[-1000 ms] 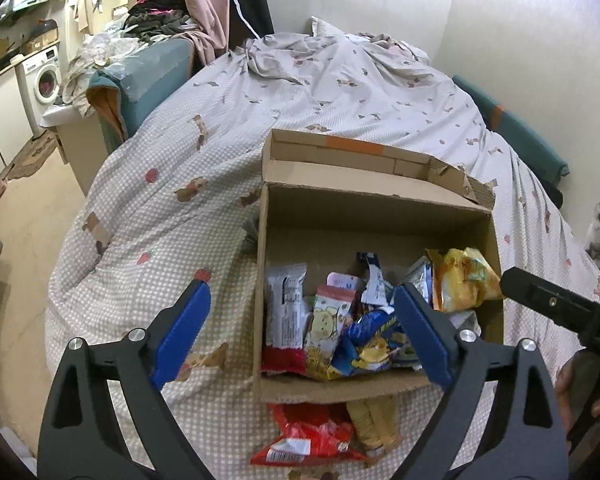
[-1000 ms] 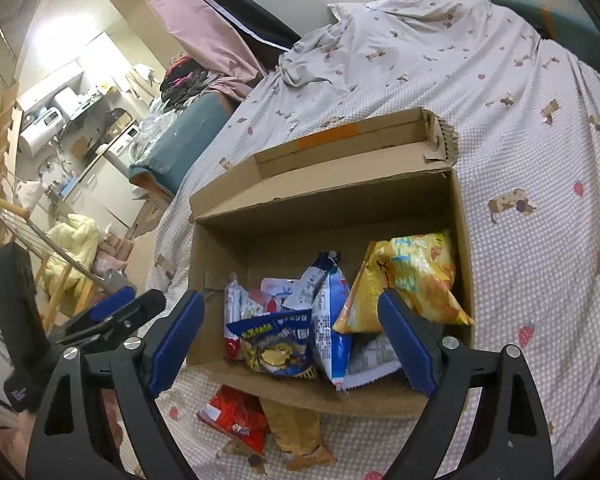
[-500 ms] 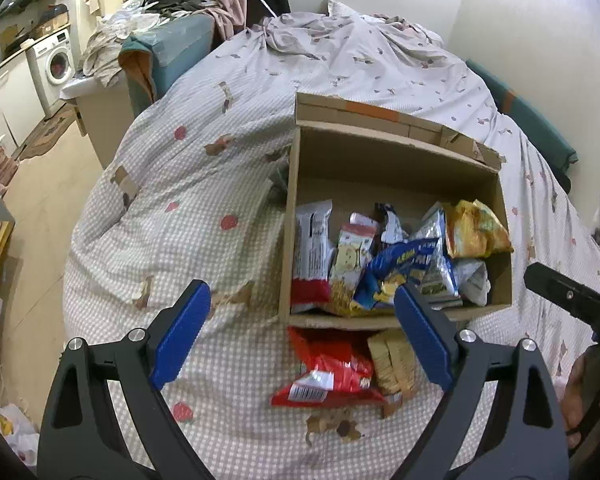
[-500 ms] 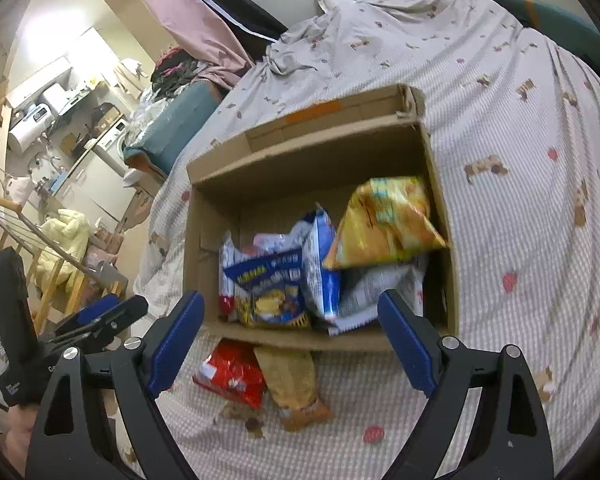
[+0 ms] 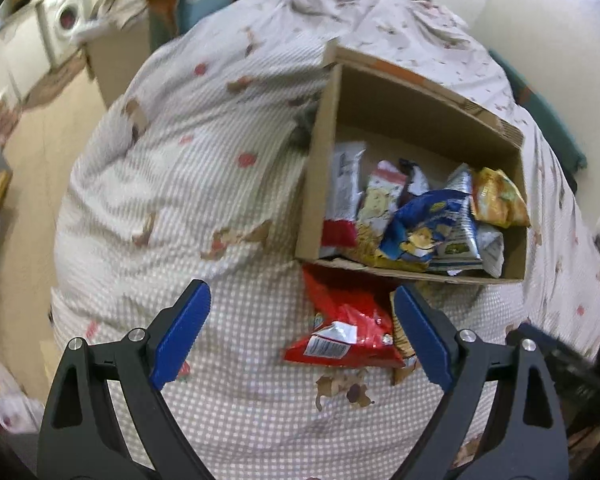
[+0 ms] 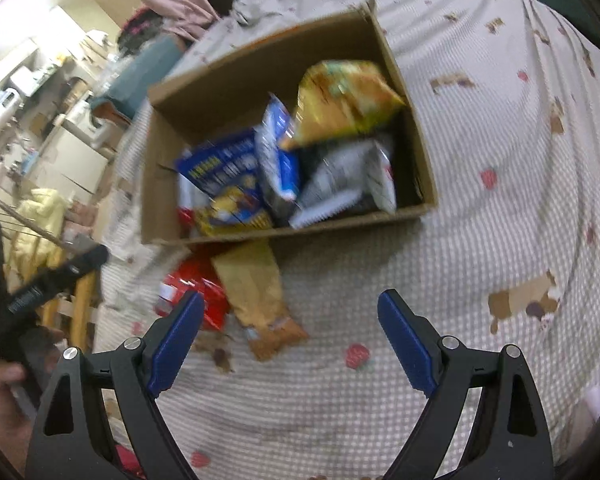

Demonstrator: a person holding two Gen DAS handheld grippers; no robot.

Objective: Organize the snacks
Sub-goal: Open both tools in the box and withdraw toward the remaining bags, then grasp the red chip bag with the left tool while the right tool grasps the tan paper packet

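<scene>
Open brown cardboard box [image 5: 414, 128] on the checked bedspread [image 5: 236, 380] holds blurred snack packets; red foil packet [image 5: 346, 326] and tan packet [image 6: 260, 292] lie just outside its near wall, the tan one mostly hidden in the left view; left claw [image 5: 300, 340] and right claw [image 6: 290, 340] gape empty.

A brown cardboard box [image 5: 316, 168] is seen on a bedspread [image 5: 204, 152] checked in white and beige, printed with brown dogs and red strawberries. Inside, a yellow snack bag [image 6: 344, 100], a blue and yellow bag [image 6: 228, 180] and a silver-white packet [image 6: 340, 188] are shown. Outside lie a red bag [image 5: 348, 320] and a tan packet [image 6: 260, 296]. Blue pads are carried on the black left tool [image 5: 300, 332] and right tool [image 6: 290, 340]
</scene>
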